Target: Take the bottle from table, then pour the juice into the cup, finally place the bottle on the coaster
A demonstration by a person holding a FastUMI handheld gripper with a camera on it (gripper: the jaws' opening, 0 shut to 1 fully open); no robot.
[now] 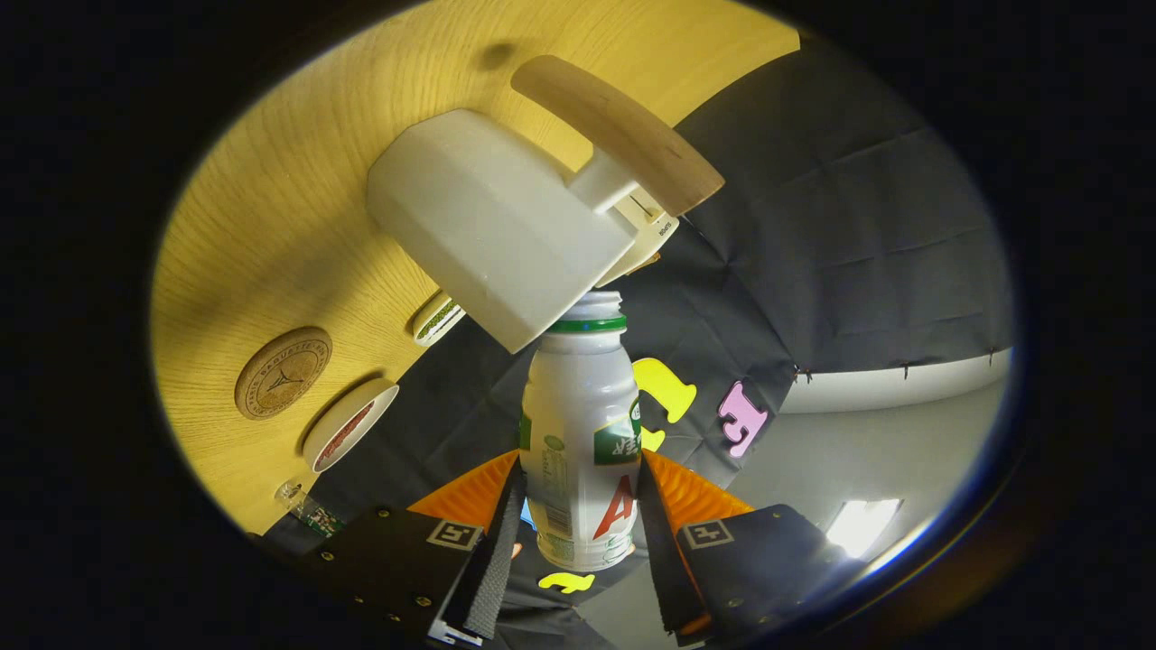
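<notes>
Gripping the bottle (581,433) between both fingers, the claw (578,533) aims its mouth into the cup (492,226).

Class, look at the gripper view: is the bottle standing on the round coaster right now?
No: the bottle is clamped between the hand-held gripper fingers, tipped at the white cup, while the coaster lies bare on the table.

Tool (578,506) clamps bottle (582,433); mouth seemingly at cup (492,221).

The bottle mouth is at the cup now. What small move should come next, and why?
Probably hold the tilt a little longer: the gripper is shut on the small white plastic bottle, whose mouth meets the rim of the white cup with a wooden handle, so pouring seems underway.
</notes>
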